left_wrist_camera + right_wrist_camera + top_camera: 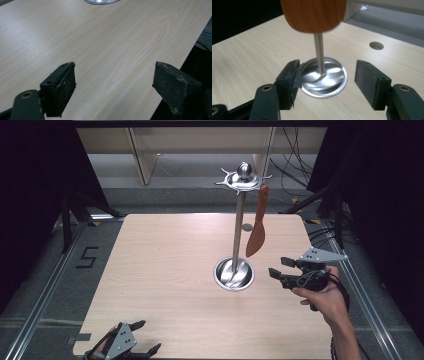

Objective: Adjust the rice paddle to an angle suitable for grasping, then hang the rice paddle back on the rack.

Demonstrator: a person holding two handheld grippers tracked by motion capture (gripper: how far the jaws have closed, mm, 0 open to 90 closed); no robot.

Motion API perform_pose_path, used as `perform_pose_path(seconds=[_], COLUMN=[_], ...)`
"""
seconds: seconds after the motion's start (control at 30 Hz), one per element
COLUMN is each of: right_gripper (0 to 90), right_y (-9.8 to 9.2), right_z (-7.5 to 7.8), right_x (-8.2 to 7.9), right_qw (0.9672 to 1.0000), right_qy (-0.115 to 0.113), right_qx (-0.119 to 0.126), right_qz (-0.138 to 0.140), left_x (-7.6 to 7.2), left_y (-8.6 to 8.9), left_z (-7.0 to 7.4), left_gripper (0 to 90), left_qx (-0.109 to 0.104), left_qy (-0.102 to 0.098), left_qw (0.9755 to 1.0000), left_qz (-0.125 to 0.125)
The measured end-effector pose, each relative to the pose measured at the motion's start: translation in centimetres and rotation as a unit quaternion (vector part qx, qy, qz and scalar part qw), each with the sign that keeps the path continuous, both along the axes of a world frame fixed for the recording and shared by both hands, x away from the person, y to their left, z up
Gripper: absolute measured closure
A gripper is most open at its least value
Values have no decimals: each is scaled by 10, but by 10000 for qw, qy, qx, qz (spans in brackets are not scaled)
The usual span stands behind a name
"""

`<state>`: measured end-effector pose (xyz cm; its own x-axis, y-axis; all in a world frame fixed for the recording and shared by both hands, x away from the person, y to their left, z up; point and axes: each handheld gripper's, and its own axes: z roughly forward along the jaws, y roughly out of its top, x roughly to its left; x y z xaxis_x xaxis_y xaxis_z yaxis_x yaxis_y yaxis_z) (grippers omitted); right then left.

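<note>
A metal utensil stand point(239, 215) rises from a round steel base point(234, 274) near the table's middle. A brown wooden spatula point(257, 222) hangs from a hook on the stand's crown point(242, 177), blade down. My right gripper point(278, 266) is open just right of the base, a hand holding it; in the right gripper view the spatula blade point(313, 15) hangs above the jaws and the base point(325, 77) lies between them, farther off. My left gripper point(149, 337) is open at the table's near left edge, empty, jaws point(113, 85) over bare wood.
The light wooden table point(165, 270) has a small round hole point(247, 227) behind the stand. Black curtains flank both sides. Cables lie on the floor at the back right, and metal rails run along the table's left and right.
</note>
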<state>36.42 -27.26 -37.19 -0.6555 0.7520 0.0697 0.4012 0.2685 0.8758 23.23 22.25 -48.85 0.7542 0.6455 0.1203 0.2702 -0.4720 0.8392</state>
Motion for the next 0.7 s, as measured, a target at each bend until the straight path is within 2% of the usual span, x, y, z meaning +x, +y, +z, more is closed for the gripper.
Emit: perform_pose_path(seconds=[0.07, 0.1, 0.13, 0.17, 0.2, 0.3, 0.33, 0.4, 0.43, 0.47, 0.5, 0.53, 0.57, 0.6, 0.63, 0.67, 0.7], right_gripper=[384, 384, 384, 384, 383, 382, 382, 381, 381, 380, 379, 379, 378, 377, 377, 374, 374], right_y=[0, -1, -1, 0, 0, -1, 2, 1, 2, 3, 2, 1, 2, 2, 0, 1, 1], right_z=[-3, -9, -9, -11, -14, -16, -17, -17, -17, -19, -20, -20, -20, -21, -22, -22, -22], right_x=[1, 2, 2, 1, 0, 1, -2, -2, -2, -3, 0, -1, -3, -2, -1, -4, -4], right_qw=[10000, 10000, 10000, 9998, 9998, 9999, 9996, 9996, 9995, 9995, 9997, 9996, 9991, 9994, 9995, 9992, 9992], right_qy=[9, 41, 41, 170, 209, 102, 264, 252, 299, 308, 105, 154, 393, 305, 166, 318, 318], right_qx=[27, 34, 34, 26, -5, -132, -74, -138, -128, -83, -191, -217, -143, -158, -270, -228, -228], right_qz=[8, -49, -49, -52, -56, -4, 8, 30, 46, -6, 67, 85, 36, 60, 58, 38, 38], left_x=[-1, -1, -2, -1, -2, -2, -3, -3, -3, -3, -2, -2, -2, -3, -2, -3, -4], left_y=[1, 1, 0, 2, 2, 2, 2, 1, 2, 2, 2, 2, 2, 1, 1, 0, -1], left_z=[0, 0, 0, 2, 2, 1, 2, 1, 2, 1, 1, 1, 1, 2, 2, 2, 1], left_gripper=[176, 176, 176, 177, 176, 176, 176, 176, 176, 176, 176, 176, 176, 176, 176, 176, 176], left_qx=[10, -3, -65, 48, -3, 9, 44, -19, 41, 2, -13, -31, -7, -10, -5, -6, -106], left_qy=[54, -34, 25, -50, 18, 7, -13, -24, 20, 26, -16, -36, -50, 17, -34, -11, -22], left_qw=[10000, 10000, 10000, 10000, 10000, 10000, 10000, 10000, 10000, 10000, 10000, 10000, 10000, 10000, 10000, 10000, 9999], left_qz=[39, 63, 59, -34, 23, 12, -8, 58, -9, 20, 38, 48, 33, 19, 23, -6, 32])
